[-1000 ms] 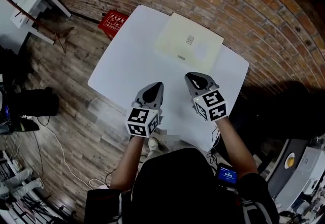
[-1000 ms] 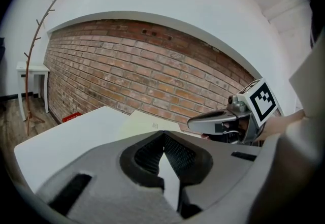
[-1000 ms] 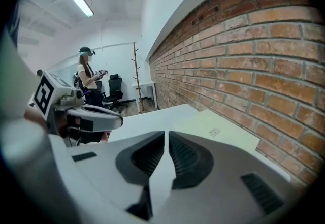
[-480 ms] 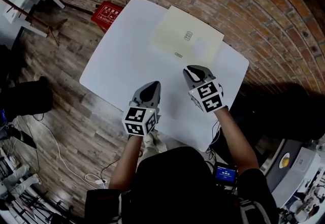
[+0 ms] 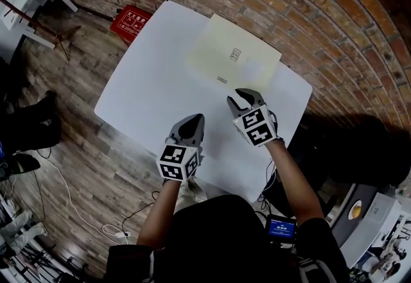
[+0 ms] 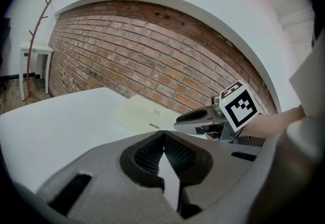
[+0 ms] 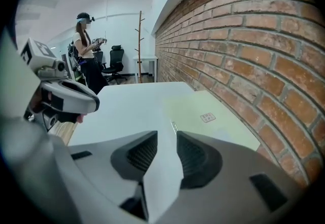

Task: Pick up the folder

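The folder (image 5: 234, 57) is pale yellow with a small label and lies flat on the far side of the white table (image 5: 148, 89), close to the brick wall. My right gripper (image 5: 241, 99) hovers just short of the folder's near edge and points at it. Its jaws have just been opening and stand slightly apart with nothing between them (image 7: 166, 139). My left gripper (image 5: 192, 122) is shut and empty over the table's near part, left of the right one. The folder (image 6: 144, 115) lies ahead of the left gripper (image 6: 163, 136) and ahead of the right one too (image 7: 213, 116).
The brick wall (image 5: 308, 12) runs close behind the folder. A red box (image 5: 131, 22) sits on the wooden floor by the table's far left corner. A coat stand (image 7: 139, 45) and a person (image 7: 86, 50) are at the room's far end.
Both grippers have sunk toward the table. The right gripper has come a little nearer the folder's near edge and its jaws have parted. The left gripper stays shut.
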A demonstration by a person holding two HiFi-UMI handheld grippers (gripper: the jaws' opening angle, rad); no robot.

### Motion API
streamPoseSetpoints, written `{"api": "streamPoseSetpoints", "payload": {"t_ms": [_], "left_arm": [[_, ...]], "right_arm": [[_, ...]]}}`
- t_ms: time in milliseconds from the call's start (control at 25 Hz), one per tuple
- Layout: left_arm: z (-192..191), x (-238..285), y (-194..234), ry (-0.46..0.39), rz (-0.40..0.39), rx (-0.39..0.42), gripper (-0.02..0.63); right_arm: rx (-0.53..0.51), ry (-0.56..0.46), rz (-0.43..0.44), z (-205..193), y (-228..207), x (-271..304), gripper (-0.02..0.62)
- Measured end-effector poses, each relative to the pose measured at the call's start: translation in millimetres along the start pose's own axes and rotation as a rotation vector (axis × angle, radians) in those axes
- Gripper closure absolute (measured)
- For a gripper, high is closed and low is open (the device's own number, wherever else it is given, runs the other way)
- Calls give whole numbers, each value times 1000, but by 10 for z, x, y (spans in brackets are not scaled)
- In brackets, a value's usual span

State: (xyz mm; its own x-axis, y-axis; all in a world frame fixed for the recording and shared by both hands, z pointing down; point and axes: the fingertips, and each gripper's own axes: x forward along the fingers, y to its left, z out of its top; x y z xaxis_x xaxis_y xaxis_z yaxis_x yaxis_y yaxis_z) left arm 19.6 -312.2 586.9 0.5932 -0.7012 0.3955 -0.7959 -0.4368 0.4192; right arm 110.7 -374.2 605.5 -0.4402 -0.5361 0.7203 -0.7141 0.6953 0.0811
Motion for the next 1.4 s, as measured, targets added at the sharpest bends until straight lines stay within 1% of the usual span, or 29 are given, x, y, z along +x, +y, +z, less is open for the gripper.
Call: {"api": "streamPoseSetpoints", "payload": {"t_ms": [120, 320, 600, 800, 1000, 1400], "left_arm": [[-34, 40, -1, 8, -4, -7, 588], [-88, 60, 13, 21, -6, -16, 588], [-164, 110, -10, 38, -16, -23, 588], [-210, 125, -21, 49, -21, -30, 588], [-216, 152, -51, 48, -25, -29, 588], [-262, 146, -45, 56, -21, -39, 588]], "right_arm": [[-33, 33, -14, -69, -66, 79, 475], [-97, 92, -39, -127, -143, 214, 395], [-155, 150, -76, -232, -281, 401, 343], [-174, 167, -105, -274, -364, 512, 328], [-154, 193, -111, -371, -410, 612, 325], [-149, 180, -182, -388, -532, 691, 325]]}}
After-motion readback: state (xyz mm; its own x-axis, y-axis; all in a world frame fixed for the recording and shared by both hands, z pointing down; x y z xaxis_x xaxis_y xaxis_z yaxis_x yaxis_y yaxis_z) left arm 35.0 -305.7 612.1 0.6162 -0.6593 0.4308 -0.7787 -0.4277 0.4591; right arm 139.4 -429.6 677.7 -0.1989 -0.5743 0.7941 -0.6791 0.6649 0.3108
